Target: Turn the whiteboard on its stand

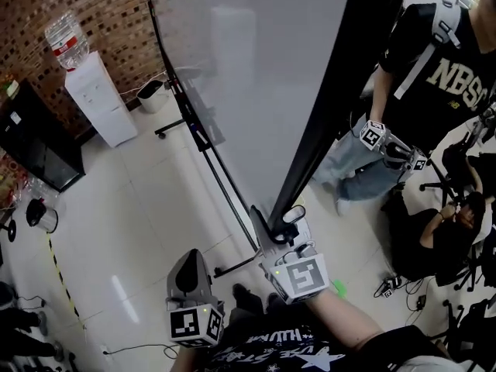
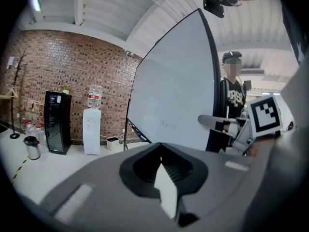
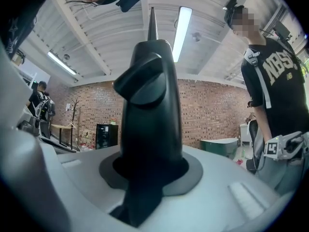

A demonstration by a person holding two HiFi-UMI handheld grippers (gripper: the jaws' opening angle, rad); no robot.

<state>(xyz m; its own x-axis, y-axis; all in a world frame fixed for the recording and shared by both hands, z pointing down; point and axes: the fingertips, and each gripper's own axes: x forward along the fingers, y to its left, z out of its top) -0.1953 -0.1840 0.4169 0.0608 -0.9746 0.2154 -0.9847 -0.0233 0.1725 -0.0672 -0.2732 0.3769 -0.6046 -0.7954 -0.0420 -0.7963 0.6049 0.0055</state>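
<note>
Whiteboard [image 1: 256, 76] stood tilted on its stand [image 1: 203, 142], centre-far. R gripper [image 1: 277, 225] fingers were clamped on its near black edge [image 3: 149, 120], prob. for leverage to swing it. L gripper [image 1: 188, 273] hung near-left, fingers together, empty, not needed yet.

Black-framed whiteboard [image 1: 256, 76], blank white face; mounted on black stand [image 1: 203, 142] on tiled floor [image 1: 139, 208].
</note>
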